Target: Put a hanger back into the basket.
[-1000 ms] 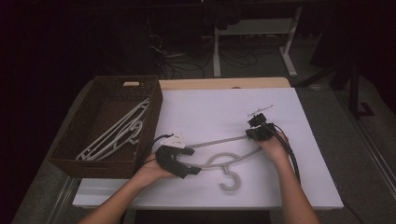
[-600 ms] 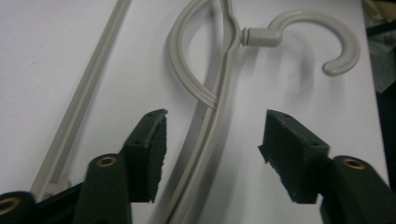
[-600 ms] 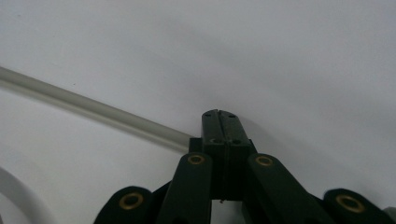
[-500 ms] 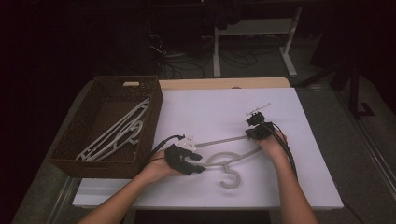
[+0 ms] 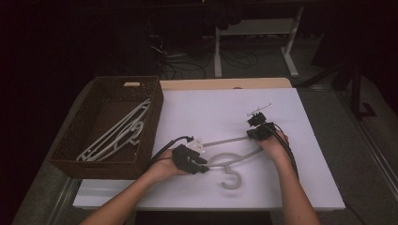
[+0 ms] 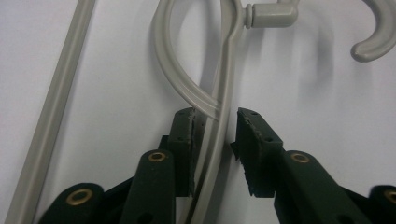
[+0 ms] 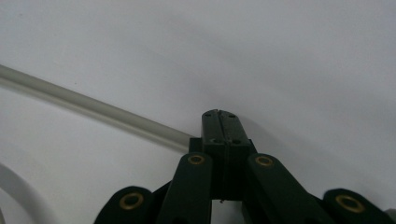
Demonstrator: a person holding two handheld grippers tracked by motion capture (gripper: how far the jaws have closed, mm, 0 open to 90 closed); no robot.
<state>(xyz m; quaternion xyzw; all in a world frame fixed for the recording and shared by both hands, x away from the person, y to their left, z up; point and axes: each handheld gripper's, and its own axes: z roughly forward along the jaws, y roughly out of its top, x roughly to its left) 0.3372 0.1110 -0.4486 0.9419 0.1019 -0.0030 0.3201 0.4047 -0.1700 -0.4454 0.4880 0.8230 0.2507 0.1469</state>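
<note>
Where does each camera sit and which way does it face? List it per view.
High view: above the person's side, facing forward and down on the table; both forearms show.
Left gripper view: on the left gripper, looking along its jaws at the hanger.
Right gripper view: on the right gripper, jaws together.
Shared: the hanger.

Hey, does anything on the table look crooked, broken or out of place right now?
Nothing stands out. One grey hanger lies flat and whole on the white table between the left tongs and right tongs; other hangers lie in the wicker basket.
</note>
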